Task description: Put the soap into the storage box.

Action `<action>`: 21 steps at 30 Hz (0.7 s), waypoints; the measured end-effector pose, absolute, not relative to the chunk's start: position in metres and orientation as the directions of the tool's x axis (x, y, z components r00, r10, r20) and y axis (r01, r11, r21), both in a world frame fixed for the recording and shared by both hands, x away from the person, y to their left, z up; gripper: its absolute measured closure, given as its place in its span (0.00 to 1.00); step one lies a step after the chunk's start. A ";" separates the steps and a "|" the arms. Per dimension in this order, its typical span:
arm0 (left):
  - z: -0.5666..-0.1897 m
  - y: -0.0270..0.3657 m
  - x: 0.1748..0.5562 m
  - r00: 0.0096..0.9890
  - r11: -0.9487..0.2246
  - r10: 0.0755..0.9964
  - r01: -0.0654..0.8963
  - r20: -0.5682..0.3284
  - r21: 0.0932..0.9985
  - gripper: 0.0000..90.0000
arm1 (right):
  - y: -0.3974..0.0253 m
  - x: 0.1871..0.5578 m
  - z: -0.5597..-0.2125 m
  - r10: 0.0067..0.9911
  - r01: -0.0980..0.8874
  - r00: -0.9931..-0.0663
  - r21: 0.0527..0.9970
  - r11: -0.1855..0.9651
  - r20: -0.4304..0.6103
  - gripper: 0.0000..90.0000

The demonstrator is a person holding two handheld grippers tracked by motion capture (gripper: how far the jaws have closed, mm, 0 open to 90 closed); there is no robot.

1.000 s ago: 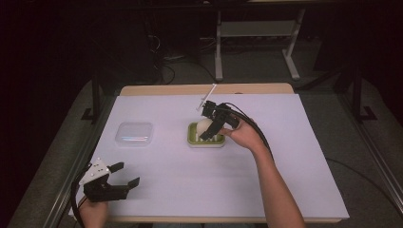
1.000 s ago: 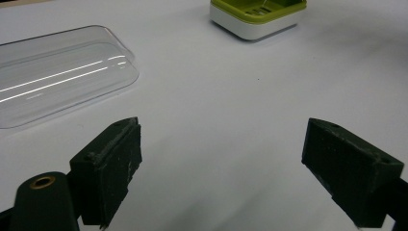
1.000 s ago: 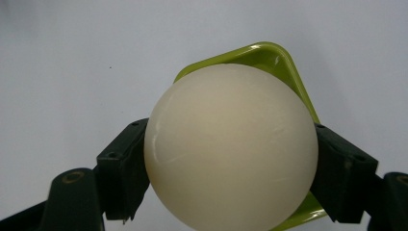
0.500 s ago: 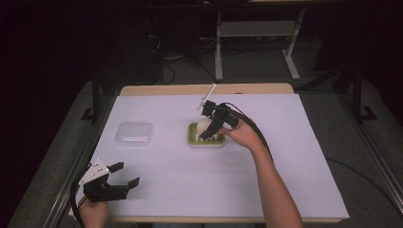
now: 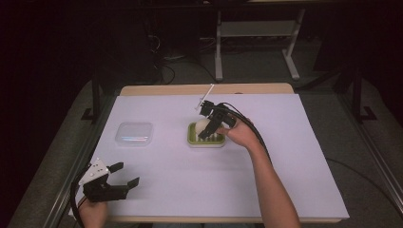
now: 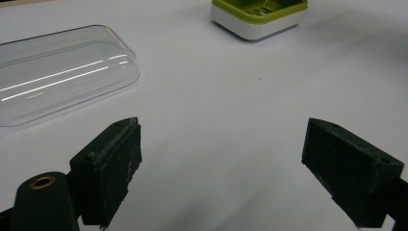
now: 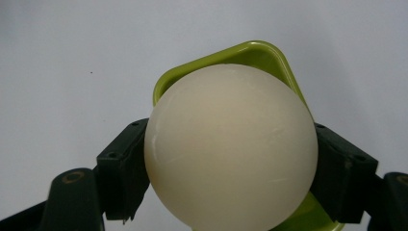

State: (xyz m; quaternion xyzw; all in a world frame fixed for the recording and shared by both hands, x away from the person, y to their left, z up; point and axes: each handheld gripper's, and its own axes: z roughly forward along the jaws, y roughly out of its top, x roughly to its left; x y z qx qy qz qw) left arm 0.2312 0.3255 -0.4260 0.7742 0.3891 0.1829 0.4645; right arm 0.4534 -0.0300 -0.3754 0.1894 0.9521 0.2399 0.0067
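Note:
A cream, egg-shaped soap is clamped between the jaws of my right gripper, right over a green and white soap dish near the table's middle. In the right gripper view the dish's green rim shows behind the soap. Whether the soap touches the dish is unclear. My left gripper rests open at the near left corner, nothing between its pads. From the left gripper view the dish lies far ahead.
A clear plastic lid lies flat on the white table cover, left of the dish; it also shows as the lid ahead of my left gripper. Dark floor and a metal stand lie beyond the far edge.

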 end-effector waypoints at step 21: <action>-0.426 0.325 0.231 0.633 -0.269 0.771 0.431 -0.076 0.861 0.14 | -0.026 0.462 -0.391 0.382 0.385 -0.919 0.418 0.823 0.095 0.26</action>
